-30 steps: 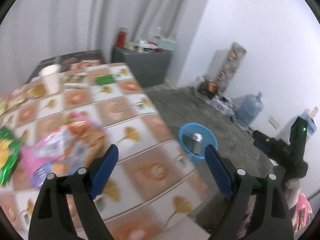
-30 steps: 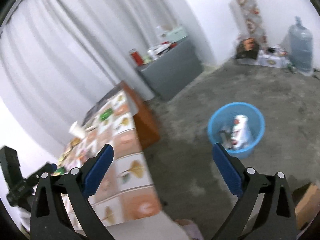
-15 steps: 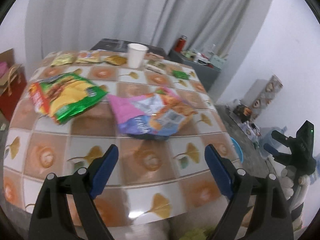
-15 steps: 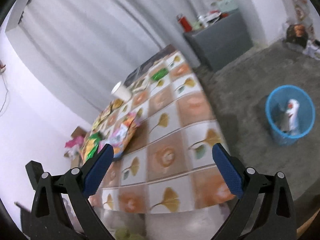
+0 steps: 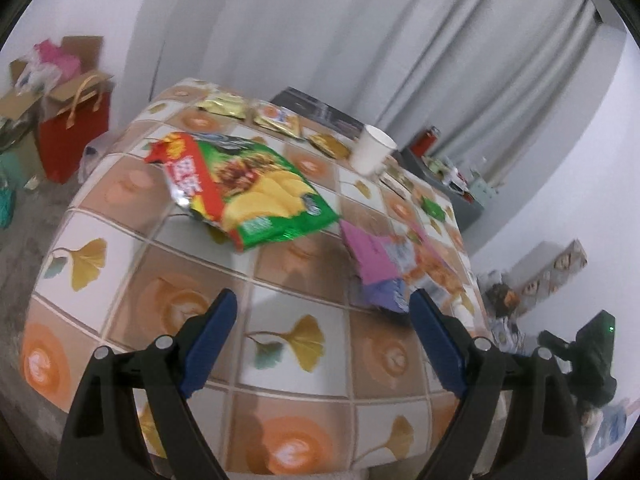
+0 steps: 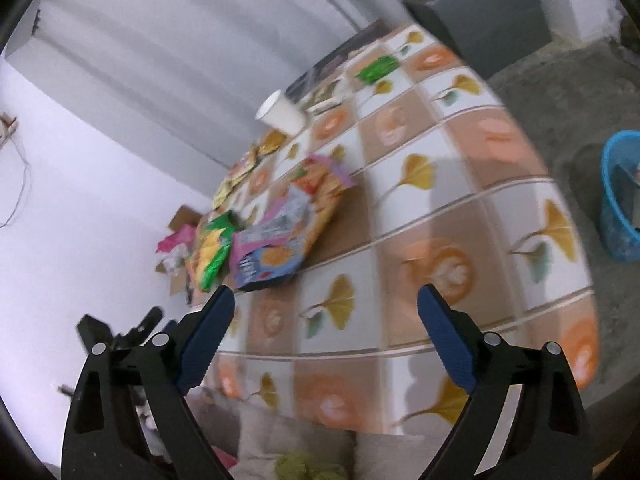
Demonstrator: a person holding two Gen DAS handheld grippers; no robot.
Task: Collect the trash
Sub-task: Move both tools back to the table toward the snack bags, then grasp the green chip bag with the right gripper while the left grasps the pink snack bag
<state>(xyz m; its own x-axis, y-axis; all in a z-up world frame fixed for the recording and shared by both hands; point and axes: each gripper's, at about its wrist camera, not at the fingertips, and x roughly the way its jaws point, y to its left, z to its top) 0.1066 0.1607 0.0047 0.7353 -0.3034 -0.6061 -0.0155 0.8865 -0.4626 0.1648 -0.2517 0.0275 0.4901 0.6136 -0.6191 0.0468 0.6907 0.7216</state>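
Note:
A green and red crisp bag [image 5: 244,192] lies on the tiled tablecloth [image 5: 288,344], with a pink and purple snack bag [image 5: 394,264] to its right. A white paper cup [image 5: 372,154] and several small wrappers [image 5: 276,118] lie farther back. My left gripper [image 5: 324,320] is open and empty above the table's near edge. My right gripper [image 6: 326,320] is open and empty over the near edge too. In the right wrist view I see the pink snack bag [image 6: 288,224], the green bag [image 6: 214,248], the cup [image 6: 282,114] and a blue trash basket [image 6: 620,196] on the floor at the right.
A red paper bag [image 5: 76,136] and cardboard boxes [image 5: 24,92] stand on the floor at the left. A grey cabinet [image 6: 476,12] with bottles stands beyond the table. A small green wrapper [image 6: 378,68] lies at the table's far end. Grey curtains hang behind.
Both grippers swung left from the floor and blue basket toward the table. The snack bags now fill the middle of both views. Both stayed open.

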